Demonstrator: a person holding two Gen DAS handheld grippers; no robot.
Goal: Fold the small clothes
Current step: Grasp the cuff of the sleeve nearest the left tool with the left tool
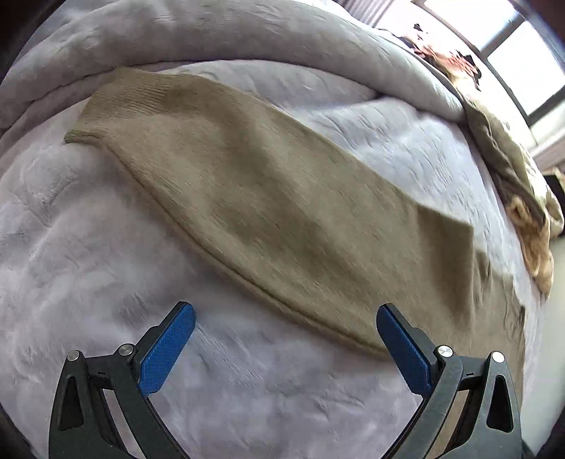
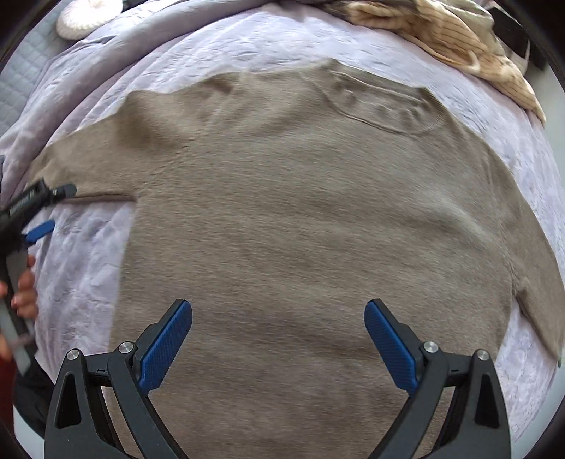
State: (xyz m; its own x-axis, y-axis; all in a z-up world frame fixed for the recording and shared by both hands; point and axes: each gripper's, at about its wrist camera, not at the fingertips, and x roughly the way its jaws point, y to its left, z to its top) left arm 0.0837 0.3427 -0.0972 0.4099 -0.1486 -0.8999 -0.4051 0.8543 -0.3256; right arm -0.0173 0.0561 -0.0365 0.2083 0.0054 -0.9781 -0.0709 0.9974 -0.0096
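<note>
Right wrist view: a taupe knit sweater [image 2: 300, 212] lies spread flat on a bed covered by a pale lavender blanket [image 2: 81, 282]. The sweater fills the middle of the frame, its round neckline [image 2: 385, 106] toward the upper right. One sleeve runs out to the left edge, the other to the lower right.

The right claw [image 2: 279, 339] hangs over the sweater's lower body, released, its blue pads [image 2: 166, 346] spread wide with nothing between them. Whether the tips touch the knit cannot be told.

At the left edge of this view, the left claw [image 2: 46, 208] shows in part, just beside the end of the left-running sleeve, with a person's hand [image 2: 24, 293] gripping its handle below.

A cream and tan heap of other clothes [image 2: 459, 46] sits at the upper right, apart from the sweater. A white round cushion-like item [image 2: 84, 17] shows at the upper left.

Left wrist view: a sleeve [image 1: 268, 204] of the sweater runs diagonally from upper left, cuff end, to lower right. The left claw [image 1: 286, 339], also released, pads well apart, hovers over bare blanket just below the sleeve's lower seam; the right-hand pad [image 1: 402, 349] sits close to that seam. A rolled fold of the blanket [image 1: 212, 35] crosses the top. The clothes heap lies along the right edge beneath a bright window [image 1: 512, 46].
</note>
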